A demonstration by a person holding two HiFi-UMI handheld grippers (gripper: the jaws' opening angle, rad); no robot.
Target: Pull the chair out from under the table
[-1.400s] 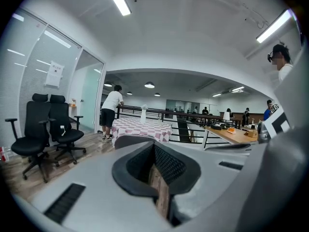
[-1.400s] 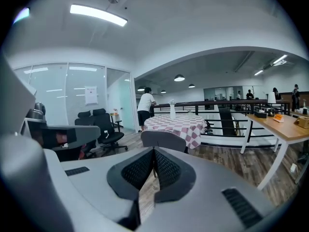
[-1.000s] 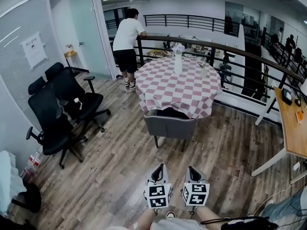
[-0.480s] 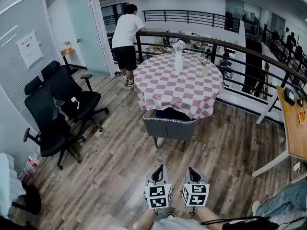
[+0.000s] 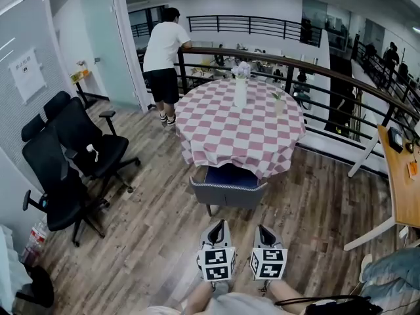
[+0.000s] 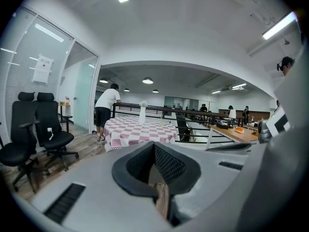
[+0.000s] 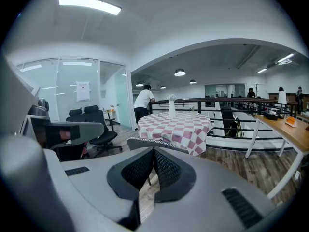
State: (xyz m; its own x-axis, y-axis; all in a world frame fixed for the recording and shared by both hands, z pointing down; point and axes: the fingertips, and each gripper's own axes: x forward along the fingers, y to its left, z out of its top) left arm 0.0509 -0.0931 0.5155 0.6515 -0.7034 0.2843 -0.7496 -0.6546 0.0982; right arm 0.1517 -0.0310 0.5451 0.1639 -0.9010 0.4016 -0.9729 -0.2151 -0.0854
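Observation:
A grey chair (image 5: pixel 228 190) with a blue seat stands tucked under the near edge of a round table (image 5: pixel 239 120) that has a pink and white checked cloth. Only the chair's back and part of its seat show. My left gripper (image 5: pixel 219 224) and right gripper (image 5: pixel 261 229) are side by side low in the head view. Both point at the chair across a stretch of bare wood floor, and both are shut and hold nothing. In the right gripper view the shut jaws (image 7: pixel 154 152) sit just below the chair's back (image 7: pixel 144 140). In the left gripper view the shut jaws (image 6: pixel 154 145) point toward the table (image 6: pixel 140 129).
Two black office chairs (image 5: pixel 72 156) stand at the left by a glass wall. A person (image 5: pixel 161 58) leans on the black railing (image 5: pixel 341 77) behind the table. A white vase (image 5: pixel 240 90) is on the table. A wooden desk (image 5: pixel 400 182) runs along the right.
The table and chair have come nearer in the head view as I moved toward them. Both grippers stay side by side and shut.

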